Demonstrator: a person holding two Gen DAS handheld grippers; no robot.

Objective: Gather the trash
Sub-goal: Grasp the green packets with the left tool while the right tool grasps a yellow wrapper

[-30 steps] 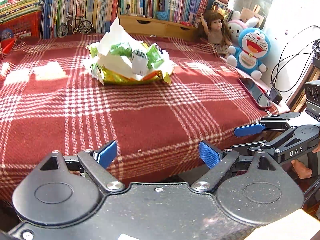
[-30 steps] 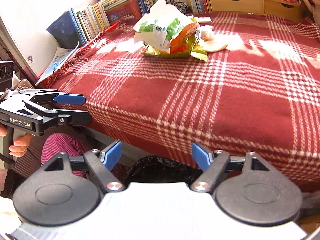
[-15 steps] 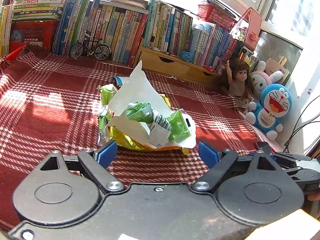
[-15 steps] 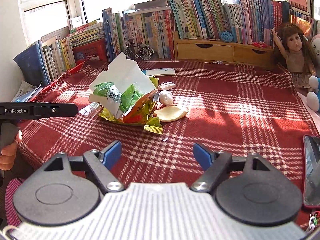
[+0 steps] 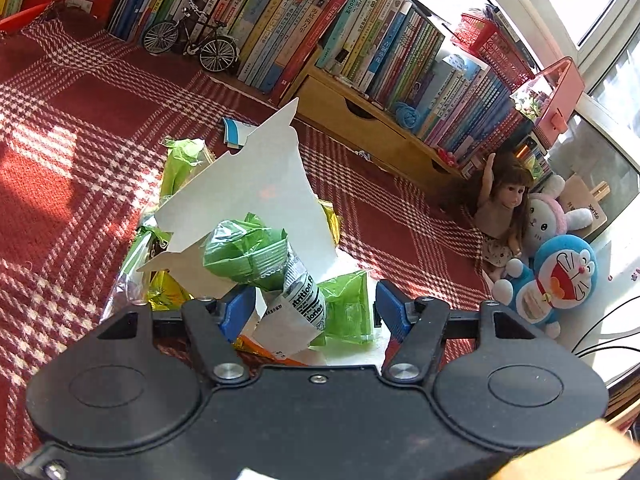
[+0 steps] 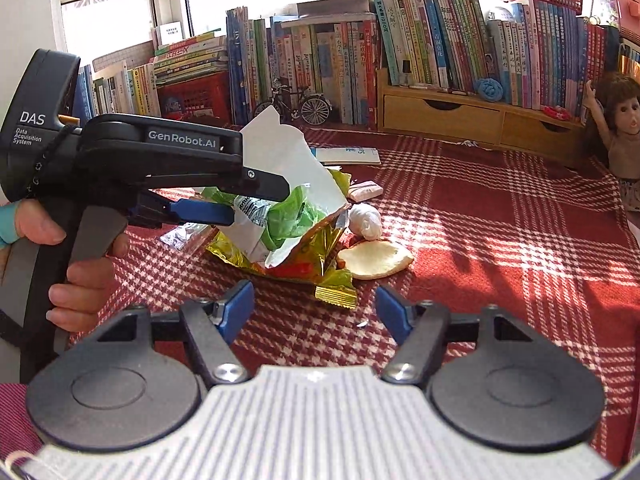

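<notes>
Red plaid blanket (image 6: 500,248) — trash pile (image 6: 288,220), peel (image 6: 376,258) on it.

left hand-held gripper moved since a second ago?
Yes. The left hand-held gripper advanced from the blanket's near edge up to the trash pile, jaws closing around it.

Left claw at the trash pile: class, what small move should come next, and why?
Probably finish closing the left claw on the wrapper pile. Its jaws have just been closing and already straddle the green and white wrappers, but the blue pads do not visibly press yet. The right claw hangs open short of the pile.
</notes>
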